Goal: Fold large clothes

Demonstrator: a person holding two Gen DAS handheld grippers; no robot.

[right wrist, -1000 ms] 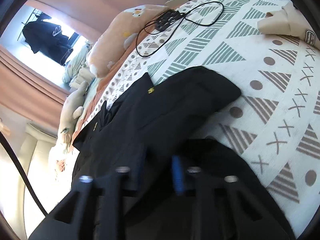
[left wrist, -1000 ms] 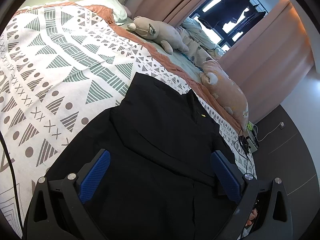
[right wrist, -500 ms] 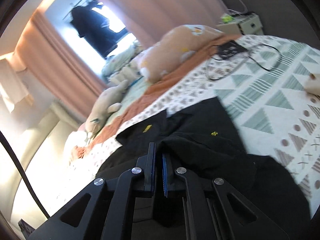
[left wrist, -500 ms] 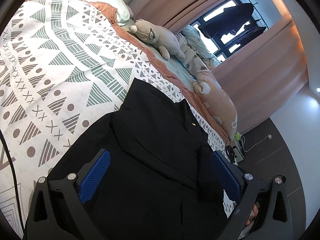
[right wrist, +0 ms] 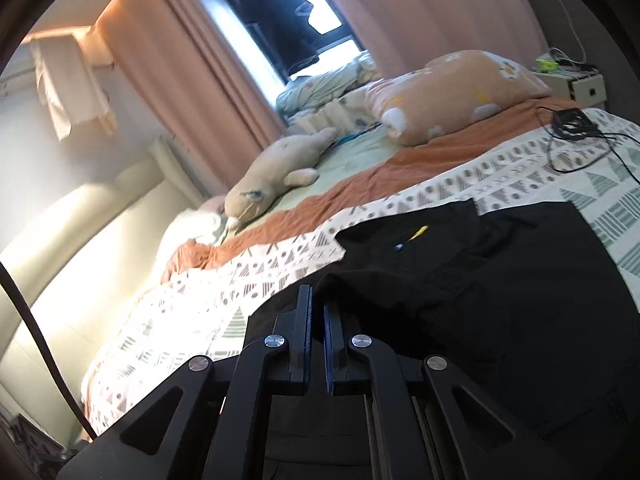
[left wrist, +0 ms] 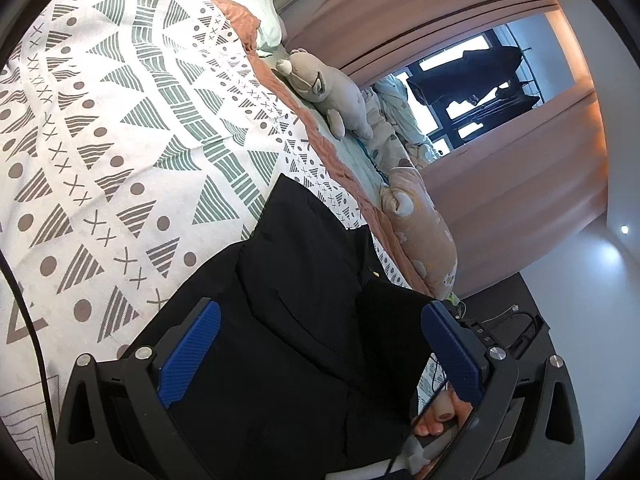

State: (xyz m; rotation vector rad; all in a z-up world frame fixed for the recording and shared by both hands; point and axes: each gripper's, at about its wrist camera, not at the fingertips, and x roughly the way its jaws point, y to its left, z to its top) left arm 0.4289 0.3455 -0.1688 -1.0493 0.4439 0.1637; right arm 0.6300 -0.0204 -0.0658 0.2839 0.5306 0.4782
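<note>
A large black garment lies spread on the patterned bed cover. My left gripper hovers just above it, its blue pads wide open with nothing pinched between them. In the right wrist view, my right gripper is shut on a thin fold of the black garment, which is lifted and drawn over the rest of the cloth. That raised fold shows at the right of the left wrist view, with a person's hand below it.
Along the far side of the bed lie a grey plush toy and an orange plush pillow. A black cable with a power strip lies on the cover near a bedside table. Pink curtains and a window stand behind.
My right gripper has swung across the bed with the garment's fold, rolling until its view is level. The fold now stands raised at the left gripper's right finger. The left gripper shifted slightly.
</note>
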